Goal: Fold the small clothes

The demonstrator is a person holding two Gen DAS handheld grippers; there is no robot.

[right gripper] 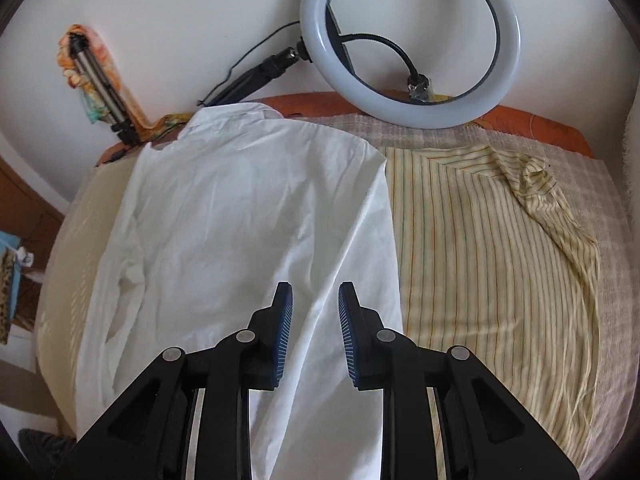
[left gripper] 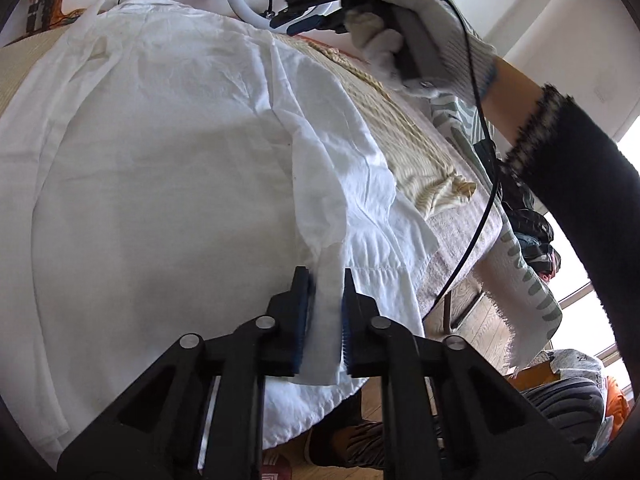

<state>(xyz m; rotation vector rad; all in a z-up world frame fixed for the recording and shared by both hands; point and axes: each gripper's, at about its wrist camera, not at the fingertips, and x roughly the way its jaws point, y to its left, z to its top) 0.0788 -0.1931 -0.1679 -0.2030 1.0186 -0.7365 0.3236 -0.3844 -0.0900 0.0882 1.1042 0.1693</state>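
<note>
A white shirt (left gripper: 160, 160) lies spread flat on the cloth-covered table, its collar at the far end (right gripper: 232, 114). In the left wrist view my left gripper (left gripper: 327, 276) is at the shirt's near right edge, shut on a narrow strip of its white fabric that runs up between the pads. In the right wrist view my right gripper (right gripper: 315, 292) hovers over the lower right part of the white shirt (right gripper: 240, 208), open, with nothing between its fingers. A gloved hand (left gripper: 424, 20) carries that gripper at the top of the left wrist view.
A yellow striped shirt (right gripper: 480, 240) lies right of the white one on the grey table cloth (right gripper: 612, 280). A ring light (right gripper: 412, 108) stands at the back edge, with a tripod (right gripper: 100, 80) at the wall. A black cable (left gripper: 480, 200) hangs over the right side.
</note>
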